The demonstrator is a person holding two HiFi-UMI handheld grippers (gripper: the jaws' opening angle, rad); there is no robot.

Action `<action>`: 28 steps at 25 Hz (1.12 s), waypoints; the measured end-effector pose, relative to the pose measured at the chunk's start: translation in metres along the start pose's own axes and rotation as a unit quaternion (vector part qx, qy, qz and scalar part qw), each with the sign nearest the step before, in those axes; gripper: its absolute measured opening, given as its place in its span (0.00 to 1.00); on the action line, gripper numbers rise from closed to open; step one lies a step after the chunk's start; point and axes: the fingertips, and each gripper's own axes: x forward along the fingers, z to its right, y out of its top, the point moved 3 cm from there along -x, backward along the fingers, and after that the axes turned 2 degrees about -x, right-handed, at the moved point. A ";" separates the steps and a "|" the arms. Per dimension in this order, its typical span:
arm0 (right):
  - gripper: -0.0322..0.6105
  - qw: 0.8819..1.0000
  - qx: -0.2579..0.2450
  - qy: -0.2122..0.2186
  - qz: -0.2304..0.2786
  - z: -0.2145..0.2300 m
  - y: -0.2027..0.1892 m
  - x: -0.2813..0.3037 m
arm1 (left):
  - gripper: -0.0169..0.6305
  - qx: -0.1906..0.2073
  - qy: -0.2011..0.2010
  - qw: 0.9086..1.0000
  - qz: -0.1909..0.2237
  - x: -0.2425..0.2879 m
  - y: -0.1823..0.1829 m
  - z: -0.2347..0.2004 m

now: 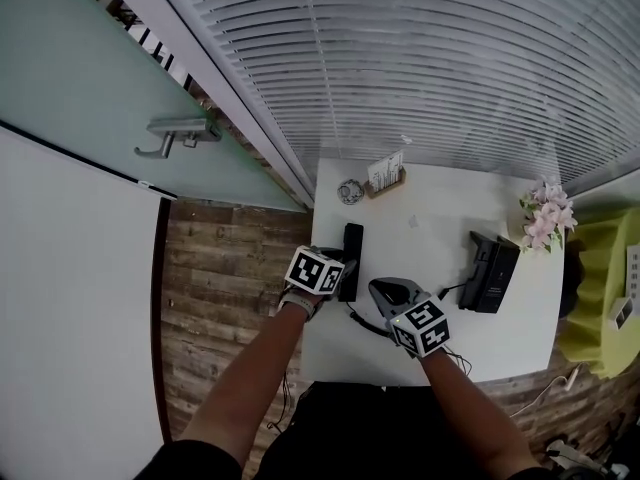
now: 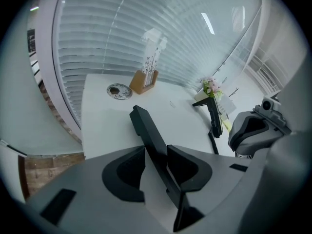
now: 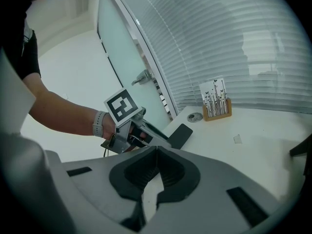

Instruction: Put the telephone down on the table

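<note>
The black telephone handset (image 1: 351, 258) lies flat on the white table (image 1: 430, 218) close to its left edge, pointing away from me. My left gripper (image 1: 346, 274) straddles its near end. In the left gripper view the handset (image 2: 148, 130) runs between the jaws; a strip of table shows between it and the left pad, so the left gripper (image 2: 156, 156) is open. The black phone base (image 1: 492, 273) stands upright at the table's right. My right gripper (image 1: 388, 294) hovers mid-table, shut with nothing in it (image 3: 156, 152).
A wooden card holder (image 1: 385, 178) and a small round dish (image 1: 349, 191) sit at the table's far left corner. Pink flowers (image 1: 543, 218) are at the far right. A coiled cord (image 1: 362, 320) trails near the front edge. A glass door (image 1: 180, 133) and a yellow-green chair (image 1: 600, 298) flank the table.
</note>
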 end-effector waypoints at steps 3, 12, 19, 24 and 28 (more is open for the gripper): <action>0.09 1.000 0.000 -0.002 -0.003 0.001 -0.002 -0.001 | 0.26 0.028 0.024 0.999 -0.003 0.000 -0.001 -0.006; 0.09 1.000 -0.009 -0.009 -0.010 0.001 -0.005 -0.001 | 0.26 0.036 0.044 0.998 0.008 0.004 -0.005 -0.012; 0.09 0.999 -0.018 -0.026 -0.006 -0.001 -0.005 -0.021 | 0.26 0.084 0.105 0.989 0.064 -0.023 0.004 -0.001; 0.09 0.999 -0.008 -0.048 0.010 0.003 -0.009 -0.051 | 0.26 0.151 0.098 0.980 0.082 -0.039 -0.005 0.039; 0.09 0.998 -0.015 -0.050 0.028 -0.002 -0.014 -0.082 | 0.25 0.173 0.069 0.975 0.120 -0.050 -0.010 0.089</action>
